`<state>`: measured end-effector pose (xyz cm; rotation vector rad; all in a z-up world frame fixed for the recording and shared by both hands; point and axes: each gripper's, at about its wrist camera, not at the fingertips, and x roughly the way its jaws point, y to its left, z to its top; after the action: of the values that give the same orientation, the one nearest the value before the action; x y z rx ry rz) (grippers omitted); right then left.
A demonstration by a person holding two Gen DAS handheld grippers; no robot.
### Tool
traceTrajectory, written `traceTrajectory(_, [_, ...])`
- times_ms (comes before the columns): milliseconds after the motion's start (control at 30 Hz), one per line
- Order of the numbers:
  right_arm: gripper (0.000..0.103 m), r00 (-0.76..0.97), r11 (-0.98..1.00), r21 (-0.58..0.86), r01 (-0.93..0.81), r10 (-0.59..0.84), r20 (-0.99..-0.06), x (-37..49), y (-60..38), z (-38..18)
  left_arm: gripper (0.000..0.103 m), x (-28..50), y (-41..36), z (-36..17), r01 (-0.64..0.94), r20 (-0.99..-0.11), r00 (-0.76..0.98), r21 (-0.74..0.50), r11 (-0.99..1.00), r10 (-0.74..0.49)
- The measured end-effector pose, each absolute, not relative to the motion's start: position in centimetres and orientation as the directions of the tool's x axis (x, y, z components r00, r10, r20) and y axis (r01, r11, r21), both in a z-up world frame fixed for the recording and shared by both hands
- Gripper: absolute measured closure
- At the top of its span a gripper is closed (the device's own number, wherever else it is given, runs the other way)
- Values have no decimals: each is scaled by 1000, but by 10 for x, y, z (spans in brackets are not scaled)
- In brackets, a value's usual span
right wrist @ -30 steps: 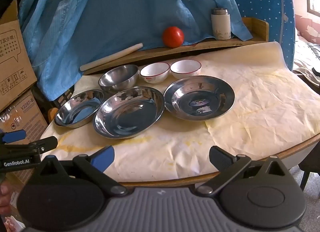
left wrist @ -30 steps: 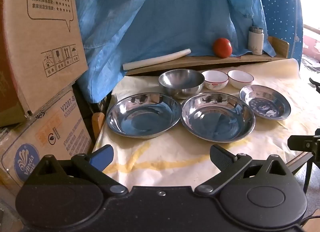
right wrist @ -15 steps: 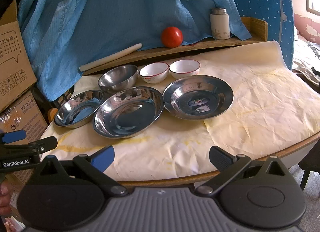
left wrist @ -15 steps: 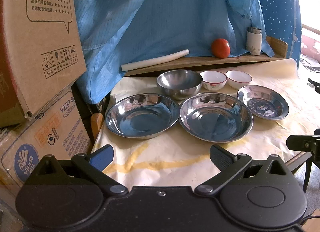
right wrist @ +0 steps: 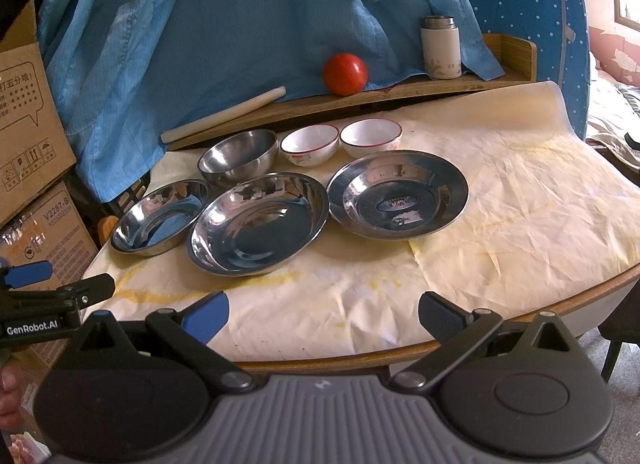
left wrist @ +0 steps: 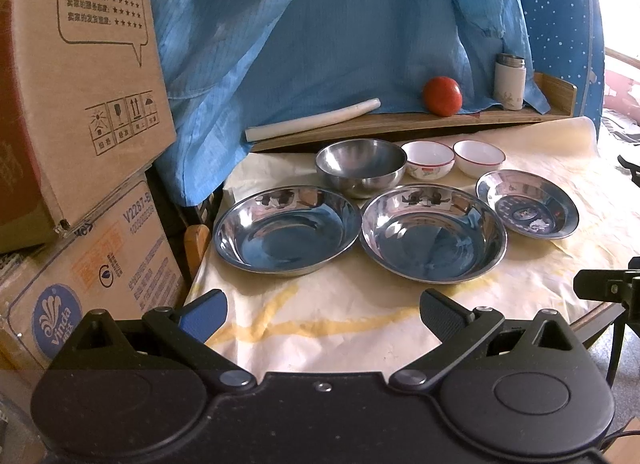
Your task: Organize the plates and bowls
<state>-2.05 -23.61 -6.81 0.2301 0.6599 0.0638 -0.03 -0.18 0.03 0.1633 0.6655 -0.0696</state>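
Observation:
Three steel plates lie in a row on the paper-covered table: the left plate (left wrist: 286, 228) (right wrist: 160, 216), the middle plate (left wrist: 434, 232) (right wrist: 258, 220) and the smaller right plate (left wrist: 527, 204) (right wrist: 398, 194) with a label inside. Behind them stand a steel bowl (left wrist: 361, 166) (right wrist: 239, 154) and two white red-rimmed bowls (left wrist: 428, 158) (left wrist: 478, 156) (right wrist: 310, 144) (right wrist: 371, 138). My left gripper (left wrist: 322, 312) is open and empty, at the near table edge. My right gripper (right wrist: 324, 314) is open and empty, also short of the plates.
Stacked cardboard boxes (left wrist: 76, 104) stand left of the table. A wooden shelf (right wrist: 400, 90) at the back carries a red tomato (right wrist: 345, 73), a white flask (right wrist: 440, 46) and a white rod (right wrist: 224, 114). Blue cloth (right wrist: 240, 24) hangs behind. The table's round edge (right wrist: 520, 316) is near.
Both views have crept slightly nearer to the table. Nothing on the table has moved and both grippers stay open.

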Motion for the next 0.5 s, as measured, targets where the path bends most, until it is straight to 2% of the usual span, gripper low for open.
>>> traceTrajectory(500, [0, 789, 972, 234, 16, 131, -600, -22, -237, -67, 1, -2, -1, 0, 115, -620, 784, 128, 985, -11])
